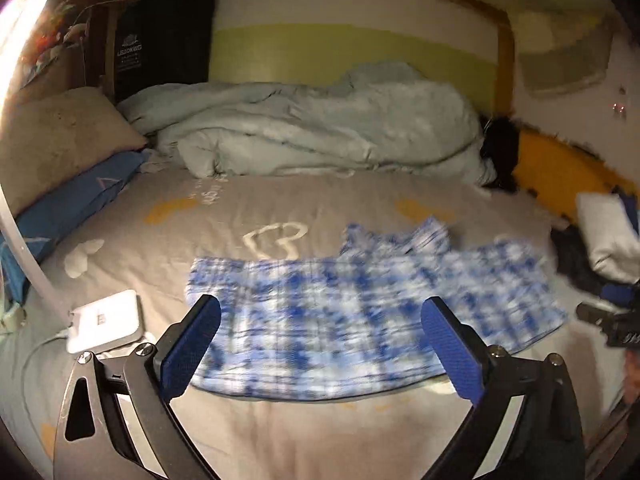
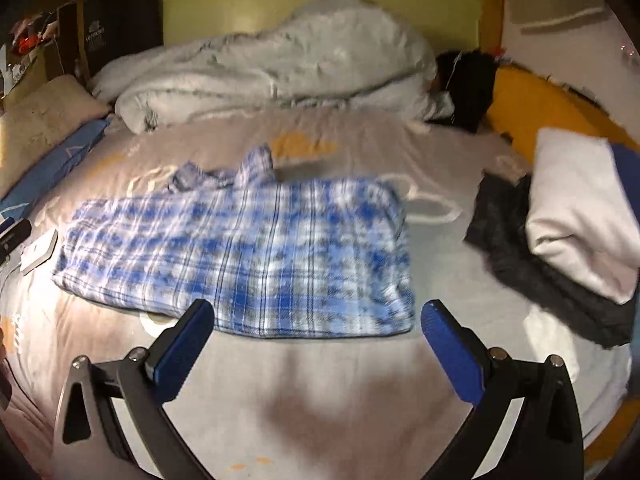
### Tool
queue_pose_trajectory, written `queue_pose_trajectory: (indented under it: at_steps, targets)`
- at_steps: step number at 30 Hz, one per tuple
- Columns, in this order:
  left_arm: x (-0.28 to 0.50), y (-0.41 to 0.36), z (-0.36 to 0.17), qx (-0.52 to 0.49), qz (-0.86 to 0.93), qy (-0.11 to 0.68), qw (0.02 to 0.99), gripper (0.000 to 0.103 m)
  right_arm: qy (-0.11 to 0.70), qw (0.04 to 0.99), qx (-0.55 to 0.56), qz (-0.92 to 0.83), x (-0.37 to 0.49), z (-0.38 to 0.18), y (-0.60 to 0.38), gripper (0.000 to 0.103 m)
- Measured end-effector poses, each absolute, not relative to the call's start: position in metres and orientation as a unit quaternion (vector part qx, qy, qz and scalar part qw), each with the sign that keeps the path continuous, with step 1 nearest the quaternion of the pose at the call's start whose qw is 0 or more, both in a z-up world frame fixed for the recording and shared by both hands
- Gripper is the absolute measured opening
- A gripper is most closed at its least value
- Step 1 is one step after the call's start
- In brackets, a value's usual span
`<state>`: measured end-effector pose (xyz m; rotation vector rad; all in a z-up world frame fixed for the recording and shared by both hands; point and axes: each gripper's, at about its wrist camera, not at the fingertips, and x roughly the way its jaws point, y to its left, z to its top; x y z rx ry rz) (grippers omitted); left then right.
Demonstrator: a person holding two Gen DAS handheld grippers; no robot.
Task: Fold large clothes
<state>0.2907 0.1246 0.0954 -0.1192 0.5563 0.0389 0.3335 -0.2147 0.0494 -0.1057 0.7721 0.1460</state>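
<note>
A rumpled pale duvet lies along the far side of the bed. A tan pillow rests on a blue one. A white box sits nearby.

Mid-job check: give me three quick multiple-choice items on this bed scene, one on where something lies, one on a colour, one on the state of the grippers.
1. Where does the white device lie relative to the plaid garment?
A. on top of it
B. beside its left end, on the sheet
C. under the duvet

2. What colours is the plaid garment?
A. red and black
B. green and yellow
C. blue and white

3. How do the left gripper and right gripper stand?
A. both open, holding nothing
B. both shut on cloth
C. one pinching the garment

Answers: B, it rests on the grey bed sheet off the garment's left edge; C, the checks are blue on white; A, fingers wide apart in both wrist views.
</note>
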Motion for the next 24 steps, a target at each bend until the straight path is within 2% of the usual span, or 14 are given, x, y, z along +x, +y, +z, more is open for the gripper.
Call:
queue_pose_trajectory:
  at_steps: [7,12,24]
  targets:
    - [0.282,0.114,0.104,-0.03,0.009,0.247,0.969,0.102,0.36,0.929,-0.035,0.078,0.33,0.062,-0.219,0.103]
    - [0.286,0.108,0.097,-0.01,0.004,0.259,0.966,0.102,0.361,0.93,-0.028,0.067,0.335,0.061,-0.227,0.103]
    - [0.309,0.117,0.082,-0.038,0.004,0.301,0.953,0.103,0.382,0.923,0.002,0.051,0.35,0.05,-0.24,0.103]
